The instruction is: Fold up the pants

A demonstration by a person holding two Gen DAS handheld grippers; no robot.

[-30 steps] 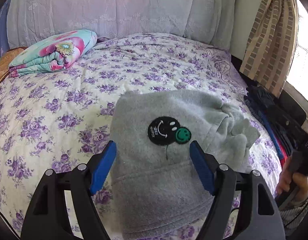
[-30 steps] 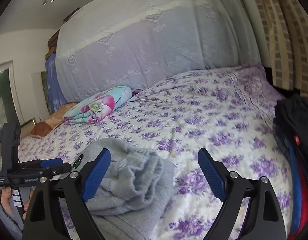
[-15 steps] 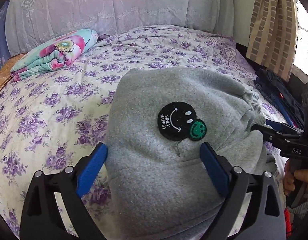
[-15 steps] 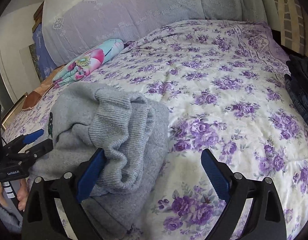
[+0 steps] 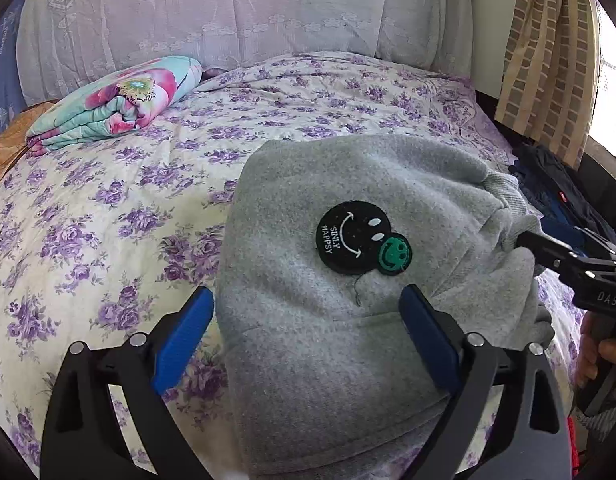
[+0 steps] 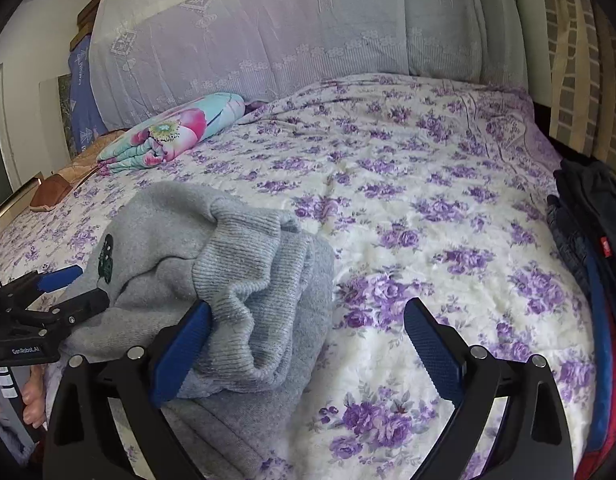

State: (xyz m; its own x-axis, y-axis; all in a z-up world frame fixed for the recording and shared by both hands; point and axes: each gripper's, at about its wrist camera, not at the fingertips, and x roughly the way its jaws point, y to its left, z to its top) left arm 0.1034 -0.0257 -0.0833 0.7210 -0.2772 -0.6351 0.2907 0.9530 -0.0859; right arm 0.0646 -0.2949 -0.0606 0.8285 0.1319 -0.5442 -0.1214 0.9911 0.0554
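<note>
The grey pants lie bunched in a folded heap on the flowered bedspread, smiley patch facing up. The left gripper hovers spread wide over them, and the right gripper is wide too, its left pad brushing the ribbed cuff.

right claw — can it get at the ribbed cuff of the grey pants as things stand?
Probably yes. The right claw is open, and the ribbed cuff lies bunched on top of the grey pants, against its left finger. Nothing covers it; the left claw is off to the side.
</note>
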